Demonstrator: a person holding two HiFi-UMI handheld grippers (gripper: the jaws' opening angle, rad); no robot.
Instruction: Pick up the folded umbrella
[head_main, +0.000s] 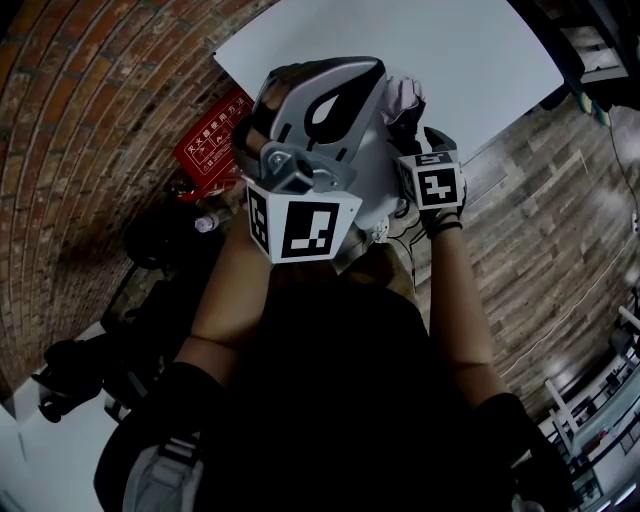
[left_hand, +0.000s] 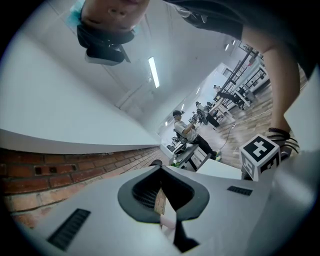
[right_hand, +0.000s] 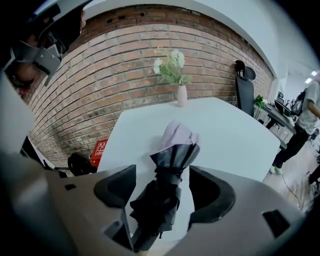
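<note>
The folded umbrella (right_hand: 167, 165) is black with a pale pink end and lies on the white table (right_hand: 235, 135), pointing away from me. My right gripper (right_hand: 162, 187) hangs over it, tilted down and open. The umbrella's black part runs between the two dark pads (right_hand: 116, 186), with a gap on each side. In the head view the pink end (head_main: 405, 100) shows just beyond the right gripper's marker cube (head_main: 432, 185). My left gripper (left_hand: 162, 192) is held level and higher, shut with nothing in it. It fills the middle of the head view (head_main: 320, 110).
A small vase of white flowers (right_hand: 180, 92) stands at the table's far edge by the brick wall (right_hand: 115, 75). A black office chair (right_hand: 245, 87) is at the far right. A red box (right_hand: 97, 150) and a black bag (right_hand: 80, 162) sit on the floor to the left. People (left_hand: 185, 130) are farther off.
</note>
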